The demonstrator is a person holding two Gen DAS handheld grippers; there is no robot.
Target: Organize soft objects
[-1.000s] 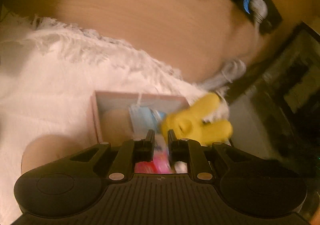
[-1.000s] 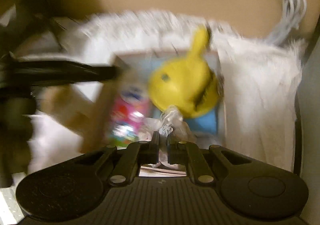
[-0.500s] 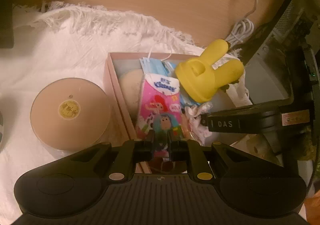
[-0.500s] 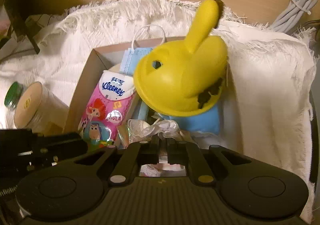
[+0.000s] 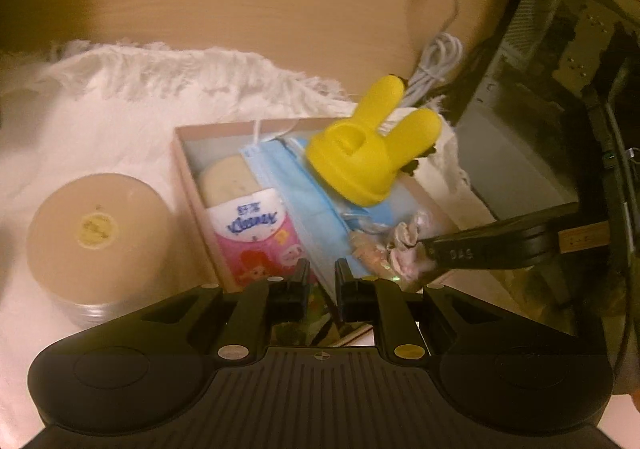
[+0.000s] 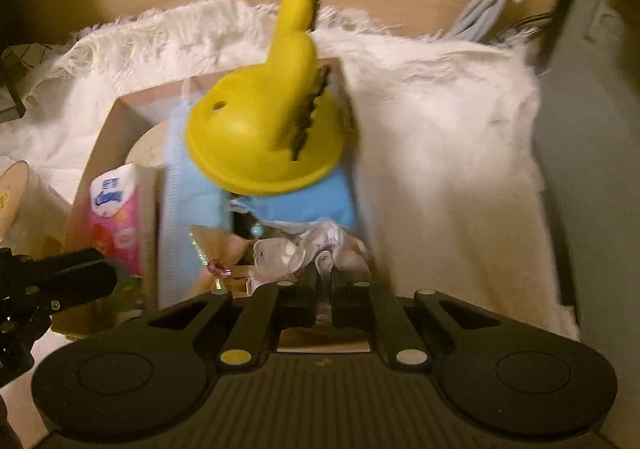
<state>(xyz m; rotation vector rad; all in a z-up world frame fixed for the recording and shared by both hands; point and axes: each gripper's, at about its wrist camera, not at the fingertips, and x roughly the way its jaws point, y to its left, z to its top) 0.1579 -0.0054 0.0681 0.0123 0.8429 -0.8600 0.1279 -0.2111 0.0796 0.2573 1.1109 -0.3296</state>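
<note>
A shallow cardboard box (image 5: pixel 188 177) on a white fringed cloth holds a pink Kleenex tissue pack (image 5: pixel 256 237), a blue face mask (image 5: pixel 304 201), a beige round pad (image 5: pixel 228 179), a crumpled clear wrapper (image 5: pixel 400 245) and a yellow rabbit-shaped toy (image 5: pixel 372 153). My left gripper (image 5: pixel 321 281) hovers shut over the box's near edge, above the tissue pack and mask; whether it pinches anything is hidden. My right gripper (image 6: pixel 324 289) is shut on the clear wrapper (image 6: pixel 304 249) at the box's near end. The toy (image 6: pixel 272 129) and tissue pack (image 6: pixel 116 217) also show there.
A round clear case with a tan lid (image 5: pixel 98 233) stands left of the box. A coiled white cable (image 5: pixel 436 65) and a power strip lie on the wooden desk behind. A computer case (image 5: pixel 560 89) stands at the right. The cloth (image 6: pixel 440 153) spreads right of the box.
Both grippers have drawn back a little from the box. The right gripper has shifted right, still shut on the wrapper. The left gripper stays shut.
</note>
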